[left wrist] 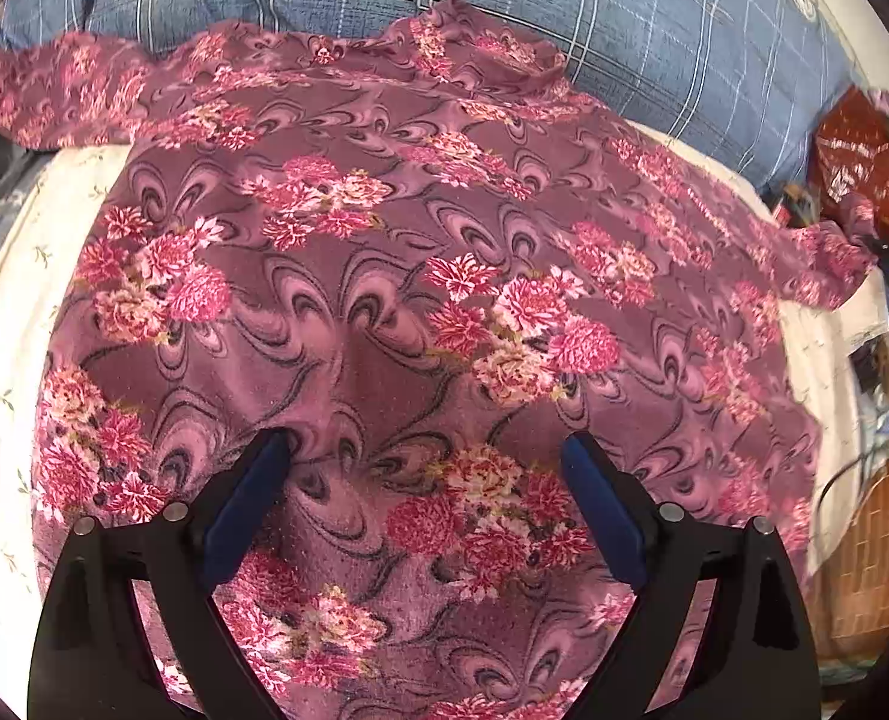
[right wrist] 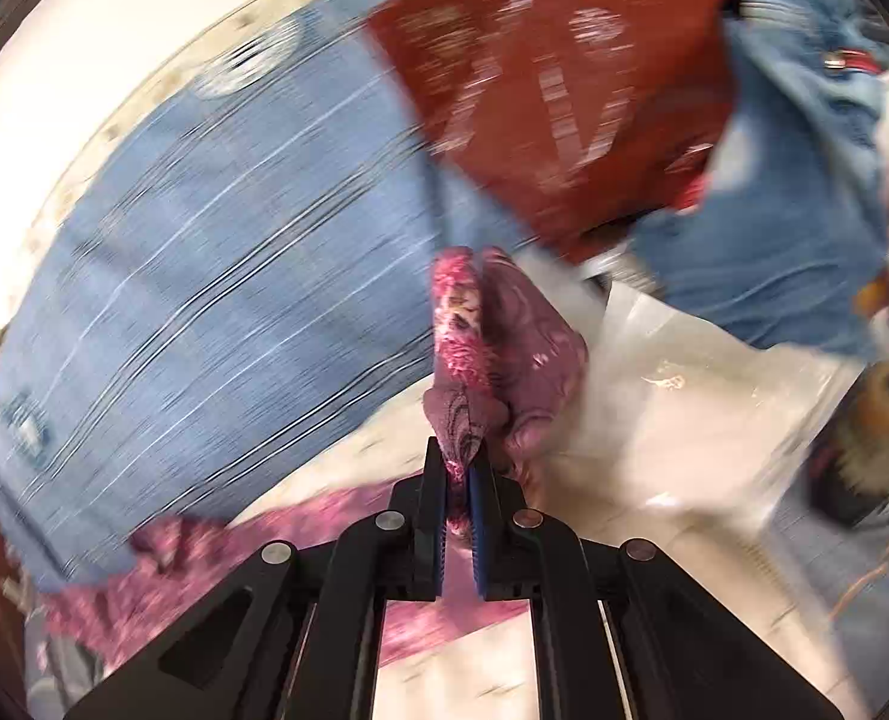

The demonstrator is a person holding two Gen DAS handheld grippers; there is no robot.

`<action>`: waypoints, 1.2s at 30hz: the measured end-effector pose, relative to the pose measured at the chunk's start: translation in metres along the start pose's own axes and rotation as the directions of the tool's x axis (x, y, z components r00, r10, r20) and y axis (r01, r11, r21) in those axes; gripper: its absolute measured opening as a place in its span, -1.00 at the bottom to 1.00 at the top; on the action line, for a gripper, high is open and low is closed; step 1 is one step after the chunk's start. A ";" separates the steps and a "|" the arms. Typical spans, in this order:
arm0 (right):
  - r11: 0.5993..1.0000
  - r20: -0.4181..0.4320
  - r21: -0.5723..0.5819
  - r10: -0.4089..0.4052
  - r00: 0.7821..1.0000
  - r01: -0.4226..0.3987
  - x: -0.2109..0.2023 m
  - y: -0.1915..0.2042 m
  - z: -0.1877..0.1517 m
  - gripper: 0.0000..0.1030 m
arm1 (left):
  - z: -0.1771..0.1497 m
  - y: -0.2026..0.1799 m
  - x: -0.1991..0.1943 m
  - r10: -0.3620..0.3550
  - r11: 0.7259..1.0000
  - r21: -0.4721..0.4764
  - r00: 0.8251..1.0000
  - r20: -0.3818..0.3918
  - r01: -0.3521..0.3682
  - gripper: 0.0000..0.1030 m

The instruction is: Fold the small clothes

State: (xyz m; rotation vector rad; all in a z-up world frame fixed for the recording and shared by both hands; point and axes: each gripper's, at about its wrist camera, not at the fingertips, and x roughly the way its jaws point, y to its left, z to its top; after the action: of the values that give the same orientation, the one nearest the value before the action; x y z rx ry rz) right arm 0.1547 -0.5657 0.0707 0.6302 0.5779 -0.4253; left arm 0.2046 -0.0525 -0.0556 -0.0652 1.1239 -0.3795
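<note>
Fold starting: right tool (right wrist: 458,474) pinches garment (left wrist: 384,300) edge at 3 o'clock, left tool (left wrist: 426,450) spread above it; next, carry edge across.

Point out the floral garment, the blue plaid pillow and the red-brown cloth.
floral garment (left wrist: 384,312), left wrist view, middle of the spread fabric.
blue plaid pillow (left wrist: 654,30), left wrist view, its top face.
red-brown cloth (right wrist: 564,78), right wrist view, its printed centre.
</note>
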 end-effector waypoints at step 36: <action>0.899 -0.477 -0.119 0.321 0.818 -0.422 0.015 0.214 -0.220 -0.05 | 0.045 0.072 -0.054 -0.147 0.976 -0.148 0.984 0.104 0.162 0.83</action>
State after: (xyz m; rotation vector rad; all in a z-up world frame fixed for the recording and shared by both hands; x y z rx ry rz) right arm 0.1982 -0.2684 0.0067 0.6126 0.9051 0.1696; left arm 0.2437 0.0264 -0.0066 -0.3069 1.0577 -0.4227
